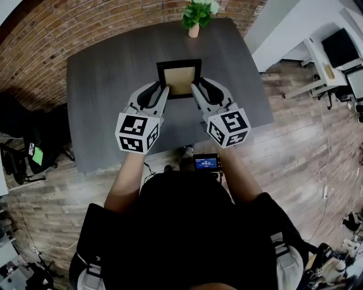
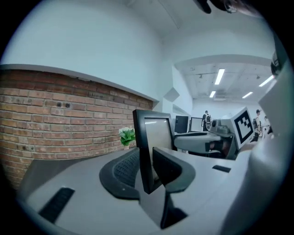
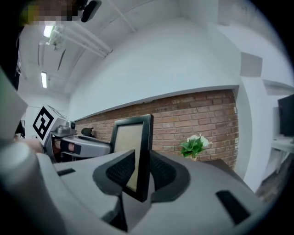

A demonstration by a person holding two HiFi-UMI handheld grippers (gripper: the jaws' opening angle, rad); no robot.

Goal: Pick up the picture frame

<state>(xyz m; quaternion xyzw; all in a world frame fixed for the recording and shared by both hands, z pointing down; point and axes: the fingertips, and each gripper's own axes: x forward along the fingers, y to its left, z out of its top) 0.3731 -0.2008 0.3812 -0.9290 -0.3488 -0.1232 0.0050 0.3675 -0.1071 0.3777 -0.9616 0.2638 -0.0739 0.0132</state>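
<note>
A black picture frame (image 1: 179,79) with a tan inner panel hangs above the dark table (image 1: 108,85), held between both grippers. My left gripper (image 1: 165,90) is shut on the frame's left edge (image 2: 143,151). My right gripper (image 1: 193,88) is shut on its right edge (image 3: 142,156). In the left gripper view the frame stands upright between the black pads (image 2: 121,172), with the right gripper's marker cube (image 2: 243,125) behind it. The right gripper view shows the left gripper (image 3: 69,143) beyond the frame.
A small potted plant (image 1: 197,14) stands at the table's far edge by the brick wall (image 1: 51,34). Wooden floor (image 1: 295,147) lies to the right, with desks and monitors (image 1: 340,48) beyond. A dark chair (image 1: 28,147) is at the left.
</note>
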